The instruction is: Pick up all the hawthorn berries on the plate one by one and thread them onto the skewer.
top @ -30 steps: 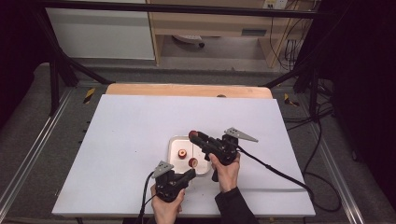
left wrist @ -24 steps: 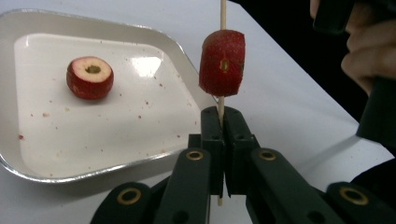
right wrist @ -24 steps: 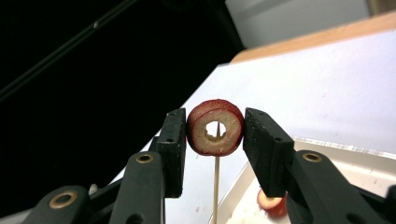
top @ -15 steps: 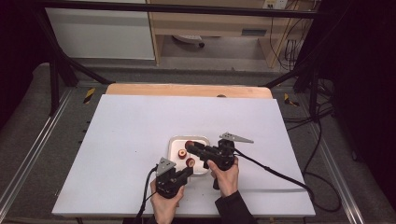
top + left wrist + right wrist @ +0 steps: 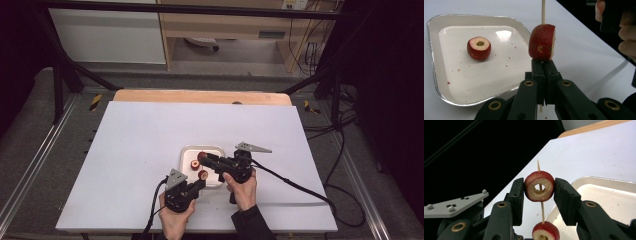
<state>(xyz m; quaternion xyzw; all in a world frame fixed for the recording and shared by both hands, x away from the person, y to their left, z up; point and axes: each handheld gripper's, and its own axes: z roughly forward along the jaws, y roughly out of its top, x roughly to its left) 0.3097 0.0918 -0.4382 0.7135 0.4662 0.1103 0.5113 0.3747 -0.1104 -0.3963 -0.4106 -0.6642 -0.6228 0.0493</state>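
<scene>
Nearest to the person, the left tongs (image 5: 199, 185) are clenched on the lower end of a thin wooden skewer (image 5: 543, 11), which stands upright between the jaws. One red fruit ring (image 5: 542, 46) is already threaded on the skewer and sits just above the closed jaws, touching their tips.

A little farther, the right tongs (image 5: 539, 188) grasp a second fruit ring (image 5: 539, 186) by its red sides, the pads pressing on the skin from both sides. Its hollow middle faces the camera, and the skewer passes through this hole, with the pointed tip showing above the ring. So this ring is on the skewer, above the first one and well apart from it.

Behind the tongs, the white tray (image 5: 186, 152) lies on the table (image 5: 130, 130). One more cored fruit piece (image 5: 479, 47) rests in it with its hole upward, among small crumbs.

I judge the fruit is light but soft and moist. A ring like this can crack if the squeeze is too strong, so the hold on the outer skin, across the widest part, seems right. The skewer is thin and stiff but can snap or tilt; holding it low and near the fruit keeps it steady. Sliding the ring down should go slowly and straight along the stick.
</scene>
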